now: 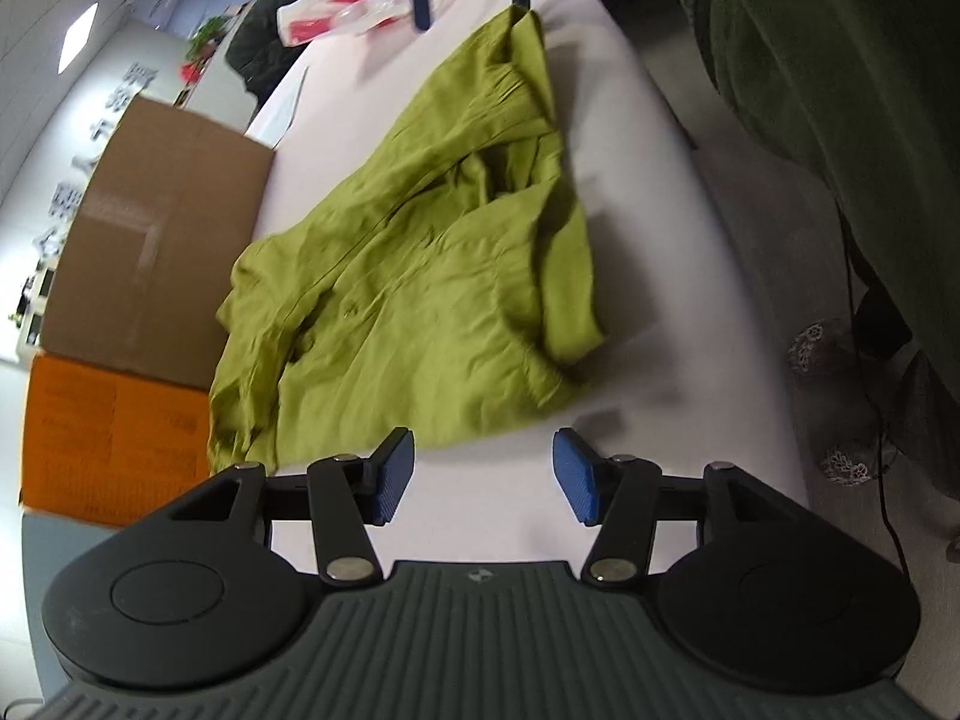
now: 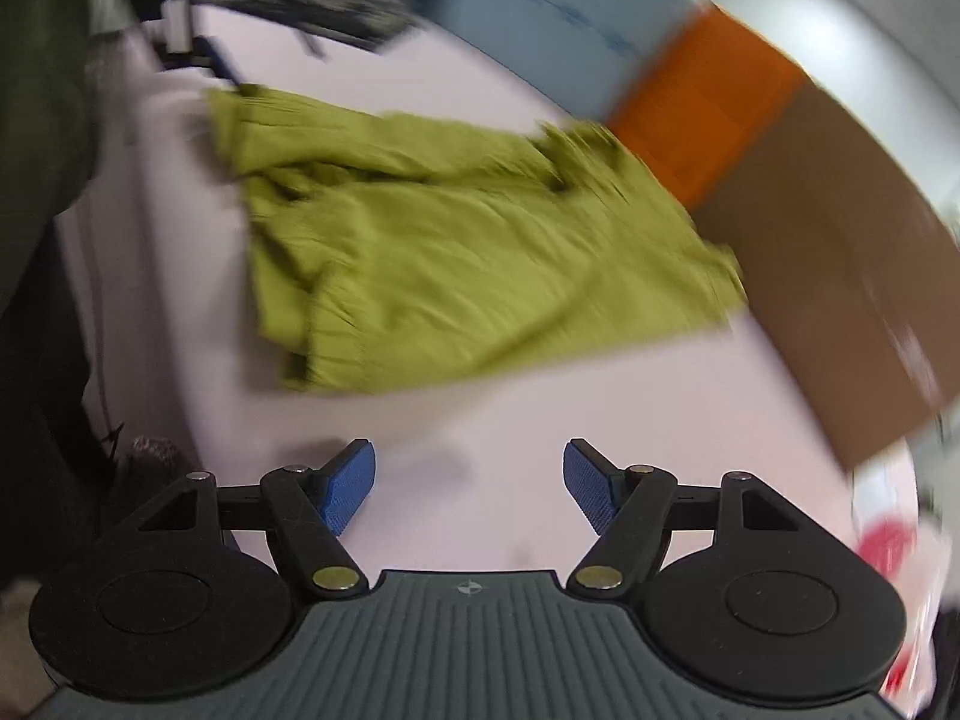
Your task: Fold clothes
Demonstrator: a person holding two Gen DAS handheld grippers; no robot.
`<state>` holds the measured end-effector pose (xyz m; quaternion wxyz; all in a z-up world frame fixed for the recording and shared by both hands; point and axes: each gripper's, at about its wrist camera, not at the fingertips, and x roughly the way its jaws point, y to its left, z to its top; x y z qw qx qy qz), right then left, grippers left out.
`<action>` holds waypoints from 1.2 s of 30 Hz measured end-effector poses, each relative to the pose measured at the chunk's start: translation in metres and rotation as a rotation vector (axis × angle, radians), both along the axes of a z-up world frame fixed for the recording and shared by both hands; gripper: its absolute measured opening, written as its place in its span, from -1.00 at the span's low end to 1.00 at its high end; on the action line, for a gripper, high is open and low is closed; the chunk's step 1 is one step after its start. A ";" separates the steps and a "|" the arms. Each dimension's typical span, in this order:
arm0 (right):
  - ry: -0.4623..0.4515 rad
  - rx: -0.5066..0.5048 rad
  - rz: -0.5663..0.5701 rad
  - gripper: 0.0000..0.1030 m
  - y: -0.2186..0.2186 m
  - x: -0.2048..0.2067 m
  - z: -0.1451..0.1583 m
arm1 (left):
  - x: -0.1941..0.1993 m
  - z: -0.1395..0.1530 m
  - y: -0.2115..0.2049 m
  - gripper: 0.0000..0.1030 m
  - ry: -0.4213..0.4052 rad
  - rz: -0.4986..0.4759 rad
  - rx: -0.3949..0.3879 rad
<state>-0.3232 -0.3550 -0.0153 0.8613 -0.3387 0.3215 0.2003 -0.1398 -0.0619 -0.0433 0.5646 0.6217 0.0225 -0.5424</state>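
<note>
shirt (image 1: 414, 276) rumpled mid-counter (image 1: 660, 228), long axis along the counter's length | left tongs (image 1: 483, 474) released, empty, just short of its near hem; right tongs (image 2: 469, 483) released, empty, short of the opposite end | left looks nearer

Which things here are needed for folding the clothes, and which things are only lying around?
For the job: green garment, left gripper, right gripper, table.

Lying about: brown box, orange box, red and white bag.
</note>
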 end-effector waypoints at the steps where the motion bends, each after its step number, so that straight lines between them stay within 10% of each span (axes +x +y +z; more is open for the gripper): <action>1: -0.040 -0.022 0.054 0.53 0.006 0.001 -0.002 | -0.001 -0.002 -0.003 -0.05 -0.009 -0.010 -0.004; 8: -0.233 -0.112 0.350 0.87 0.034 0.013 -0.009 | -0.006 -0.006 -0.013 -0.03 -0.036 -0.041 -0.029; 9: -0.195 -0.080 0.378 0.61 0.033 0.017 -0.006 | -0.006 -0.006 -0.012 -0.20 -0.032 -0.046 -0.033; 10: -0.107 -0.026 0.370 -0.02 0.032 0.026 -0.001 | -0.005 -0.006 -0.012 -0.78 -0.029 -0.046 -0.039; 12: 0.085 0.086 0.241 -0.68 0.031 0.054 0.005 | -0.001 -0.004 -0.012 -0.98 -0.021 -0.035 -0.062; 20: 0.248 0.531 0.035 -0.69 0.000 0.112 0.054 | 0.021 0.020 -0.013 -0.98 0.057 0.022 -0.147; 26: 0.232 0.910 -0.173 -0.69 -0.057 0.184 0.074 | 0.105 0.072 -0.056 -0.98 0.234 0.346 -0.367; 29: 0.263 0.971 -0.326 -0.67 -0.088 0.244 0.059 | 0.158 0.073 -0.093 -0.90 0.274 0.491 -0.396; 32: 0.324 0.941 -0.560 0.09 -0.117 0.298 0.022 | 0.207 0.034 -0.141 -0.42 0.197 0.678 -0.278; 36: 0.233 0.911 -0.702 0.05 -0.131 0.310 0.018 | 0.243 0.008 -0.151 -0.42 0.120 0.957 -0.251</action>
